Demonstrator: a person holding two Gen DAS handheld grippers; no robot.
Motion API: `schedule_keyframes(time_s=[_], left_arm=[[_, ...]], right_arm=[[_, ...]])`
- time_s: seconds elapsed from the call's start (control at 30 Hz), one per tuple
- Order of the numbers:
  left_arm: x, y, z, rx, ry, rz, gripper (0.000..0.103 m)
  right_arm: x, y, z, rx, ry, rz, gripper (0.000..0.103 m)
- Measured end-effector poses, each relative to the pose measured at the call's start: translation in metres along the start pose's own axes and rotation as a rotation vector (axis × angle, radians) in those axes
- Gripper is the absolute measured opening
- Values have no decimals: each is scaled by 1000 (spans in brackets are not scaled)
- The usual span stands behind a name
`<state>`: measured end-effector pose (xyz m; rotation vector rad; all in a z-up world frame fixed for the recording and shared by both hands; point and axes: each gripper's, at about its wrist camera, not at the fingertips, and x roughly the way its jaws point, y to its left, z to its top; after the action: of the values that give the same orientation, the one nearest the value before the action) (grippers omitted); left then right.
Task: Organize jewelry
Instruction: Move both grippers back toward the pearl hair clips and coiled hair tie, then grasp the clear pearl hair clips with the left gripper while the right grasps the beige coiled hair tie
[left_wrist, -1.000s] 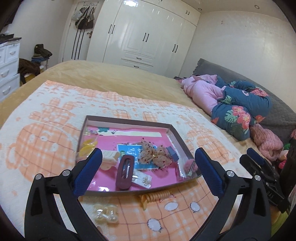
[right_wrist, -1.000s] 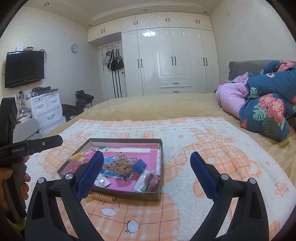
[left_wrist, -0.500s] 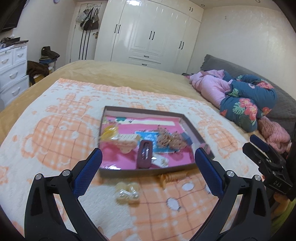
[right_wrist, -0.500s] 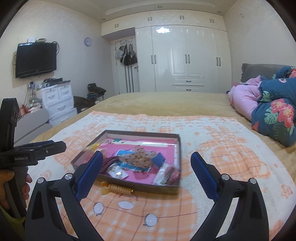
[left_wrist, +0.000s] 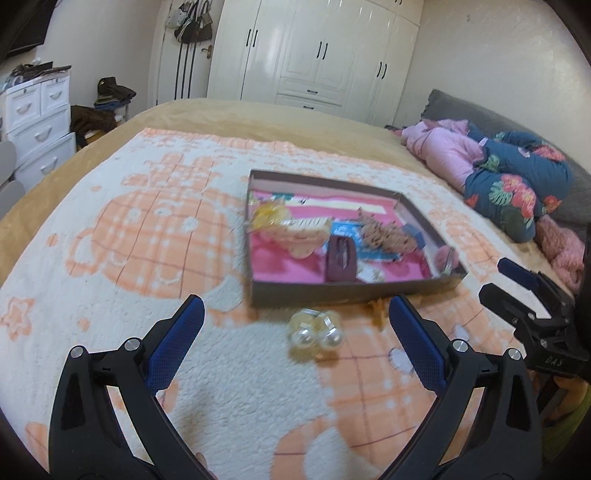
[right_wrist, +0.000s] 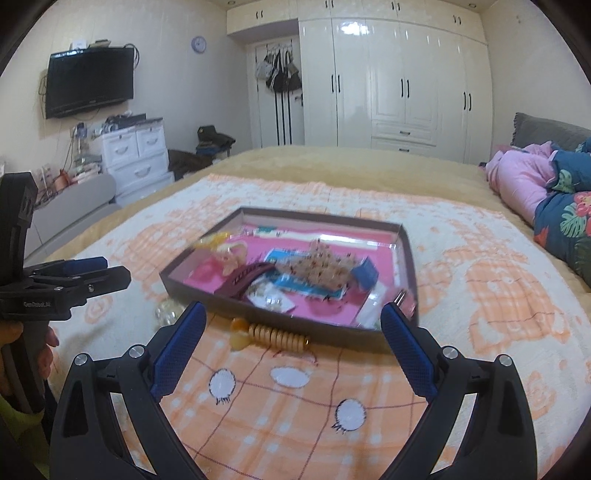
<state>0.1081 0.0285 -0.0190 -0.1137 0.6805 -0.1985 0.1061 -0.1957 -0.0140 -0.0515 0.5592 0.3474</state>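
Left wrist view: a shallow brown tray with a pink floor lies on an orange-and-white blanket spread over the bed. Inside are a maroon hair clip, a cream claw clip and other small pieces. Just outside its near wall lie a pearl hair clip and an amber spiral hair tie. The left claw and right claw both gape wide, empty, above the blanket.
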Motion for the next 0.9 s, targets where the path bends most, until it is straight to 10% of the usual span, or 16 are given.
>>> schedule_keyframes(time_s=[0.5,0.6,0.73,0.9], left_arm=[[63,3,-20,-6,180,-76,91],[72,3,-17,-16,188,-92,81],[76,9,-13,-54,192,-175,39],[74,8,-13,-52,188,-185,39]], right_arm=[[36,-3,-24,6,112,-14,93],[42,-3,-26,5,127,-11,93],[55,1,-27,14,166,-2,93],[77,13,-25,37,226,12,93]])
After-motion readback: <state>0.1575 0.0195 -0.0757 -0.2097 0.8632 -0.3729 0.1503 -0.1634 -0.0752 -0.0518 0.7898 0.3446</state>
